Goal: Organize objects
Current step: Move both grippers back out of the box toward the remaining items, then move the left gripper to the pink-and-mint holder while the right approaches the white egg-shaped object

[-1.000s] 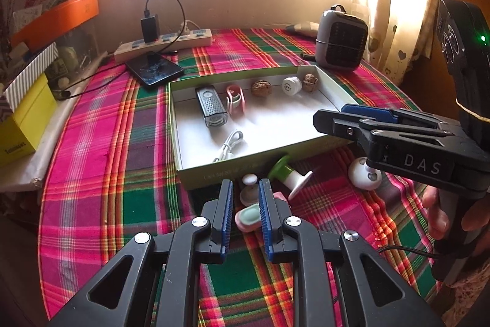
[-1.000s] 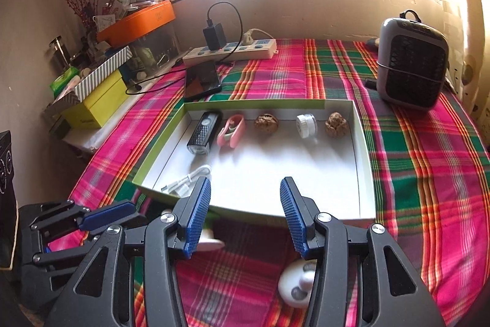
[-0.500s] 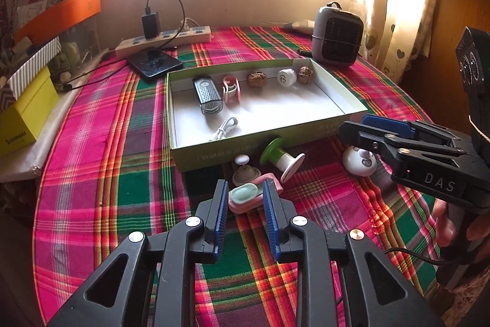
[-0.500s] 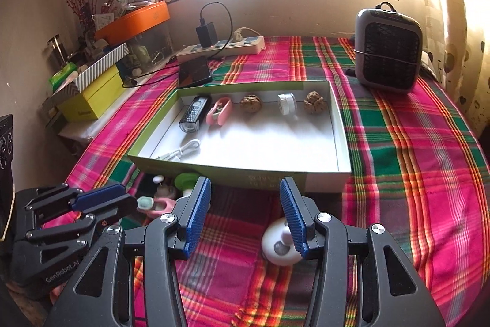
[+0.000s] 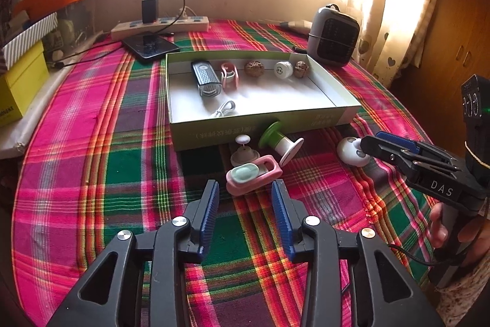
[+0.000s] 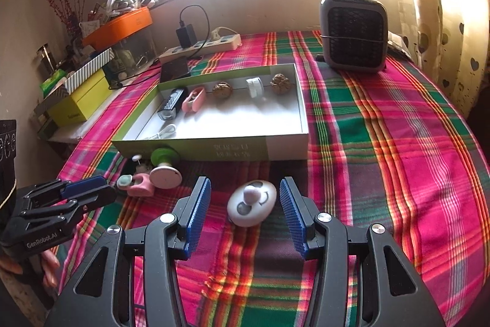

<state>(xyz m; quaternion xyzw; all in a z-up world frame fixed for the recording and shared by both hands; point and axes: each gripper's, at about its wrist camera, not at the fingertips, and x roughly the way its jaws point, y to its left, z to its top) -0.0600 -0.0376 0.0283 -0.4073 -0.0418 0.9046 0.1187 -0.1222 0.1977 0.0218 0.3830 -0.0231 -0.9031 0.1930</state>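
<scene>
Released, pink clip (image 5: 253, 177) lies before left hand-held gripper (image 5: 245, 194) — jaws parted, empty.

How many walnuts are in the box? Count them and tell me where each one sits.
2. Both lie along the far wall of the box: one walnut mid-row beside the pink clip, the other walnut at the right end, past the white cap. None appear hidden.

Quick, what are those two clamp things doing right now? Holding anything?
Left gripper: jaws just opened, holding nothing; pink clip lies on the cloth ahead.
Right gripper: open, empty, jaws either side of white round gadget.
</scene>
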